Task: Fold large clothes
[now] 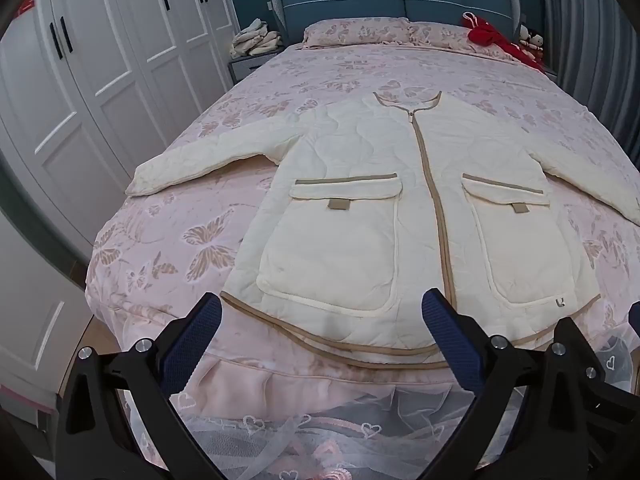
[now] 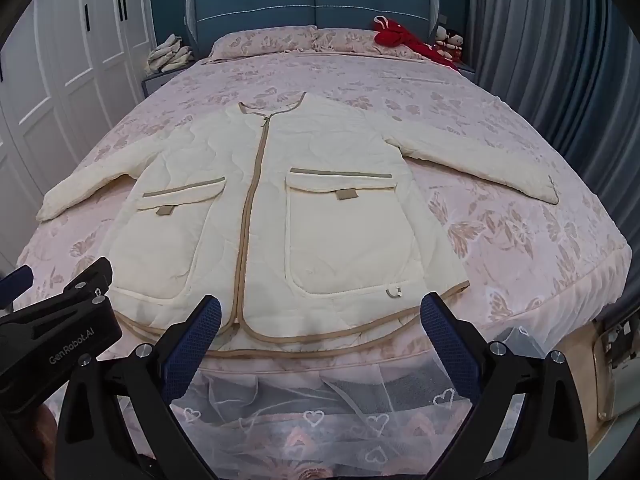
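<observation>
A cream quilted jacket [image 1: 360,208] [image 2: 272,216] with tan trim lies flat and zipped on the pink bed, front up, both sleeves spread out, its hem toward me. My left gripper [image 1: 324,320] hovers open just short of the hem, left of the zipper, with nothing between its blue pads. My right gripper [image 2: 320,320] is open too, above the hem on the jacket's right half, holding nothing. In the right wrist view the left gripper's body [image 2: 60,328] shows at the lower left.
The bed [image 1: 168,240] has a pink butterfly quilt and a lace skirt at its foot. White wardrobe doors [image 1: 80,92] line the left side. Red clothing [image 2: 404,38] and dolls lie by the blue headboard. A folded cream pile [image 1: 256,38] sits on the nightstand. Grey curtains [image 2: 560,60] hang at right.
</observation>
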